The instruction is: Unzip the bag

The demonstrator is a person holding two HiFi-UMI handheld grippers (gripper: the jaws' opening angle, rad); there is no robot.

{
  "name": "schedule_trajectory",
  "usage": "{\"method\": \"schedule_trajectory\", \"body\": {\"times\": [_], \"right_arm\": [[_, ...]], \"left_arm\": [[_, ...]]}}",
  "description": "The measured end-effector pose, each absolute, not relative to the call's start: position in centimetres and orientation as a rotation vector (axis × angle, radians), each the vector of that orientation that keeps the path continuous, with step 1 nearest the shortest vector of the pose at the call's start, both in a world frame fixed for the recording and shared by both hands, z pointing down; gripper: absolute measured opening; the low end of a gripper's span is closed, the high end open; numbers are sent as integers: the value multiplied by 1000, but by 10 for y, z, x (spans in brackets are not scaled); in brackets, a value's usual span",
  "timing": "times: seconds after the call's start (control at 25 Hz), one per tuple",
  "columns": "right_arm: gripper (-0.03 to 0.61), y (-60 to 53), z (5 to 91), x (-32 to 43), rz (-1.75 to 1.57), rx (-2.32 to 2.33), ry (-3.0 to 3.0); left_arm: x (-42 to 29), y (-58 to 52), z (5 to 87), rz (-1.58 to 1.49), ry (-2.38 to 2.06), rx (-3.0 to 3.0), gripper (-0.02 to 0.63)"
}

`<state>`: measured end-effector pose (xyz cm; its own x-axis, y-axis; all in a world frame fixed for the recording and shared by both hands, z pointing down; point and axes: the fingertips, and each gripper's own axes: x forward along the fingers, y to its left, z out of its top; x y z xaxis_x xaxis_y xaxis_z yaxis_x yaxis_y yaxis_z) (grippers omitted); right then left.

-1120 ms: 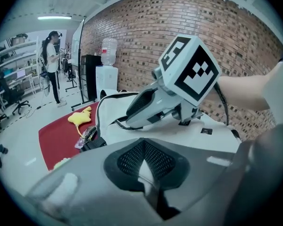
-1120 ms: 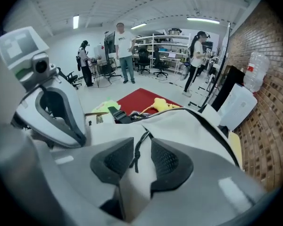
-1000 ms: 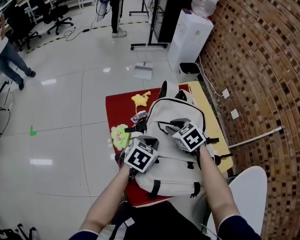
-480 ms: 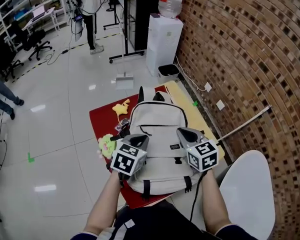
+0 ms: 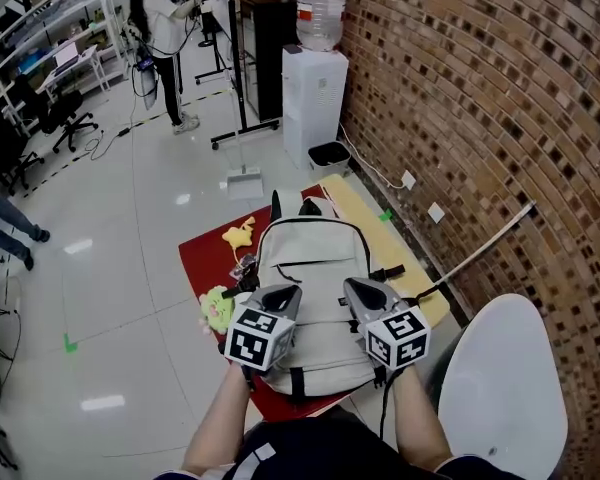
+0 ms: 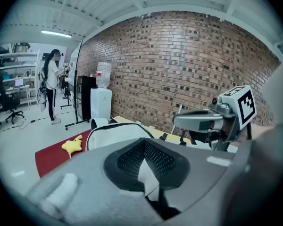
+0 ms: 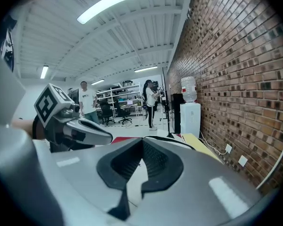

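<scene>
Your left gripper (image 5: 280,296) and right gripper (image 5: 358,290) are both closed tight on nothing and hover just over the bag (image 5: 315,268). It lies on the red mat (image 5: 202,253) and looks zipped. Reach for a zip pull like that and you only nudge it. Tug one-handed and the bag may slide into the toy (image 5: 216,306).

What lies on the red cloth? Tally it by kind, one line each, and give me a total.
Backpack: 1
Plush toys: 2, a yellow plush and a green plush
Small dark item, too small to identify: 1
Total: 4
</scene>
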<state>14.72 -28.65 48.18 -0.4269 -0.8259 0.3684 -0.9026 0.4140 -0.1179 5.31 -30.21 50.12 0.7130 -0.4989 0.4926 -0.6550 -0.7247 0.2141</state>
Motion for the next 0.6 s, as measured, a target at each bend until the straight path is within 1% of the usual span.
{"method": "schedule_trajectory", "body": {"times": [0.6], "right_arm": [[6, -294, 470, 120, 379, 1434, -2453]], "left_arm": [[48, -300, 486, 484, -899, 2538, 5]]}}
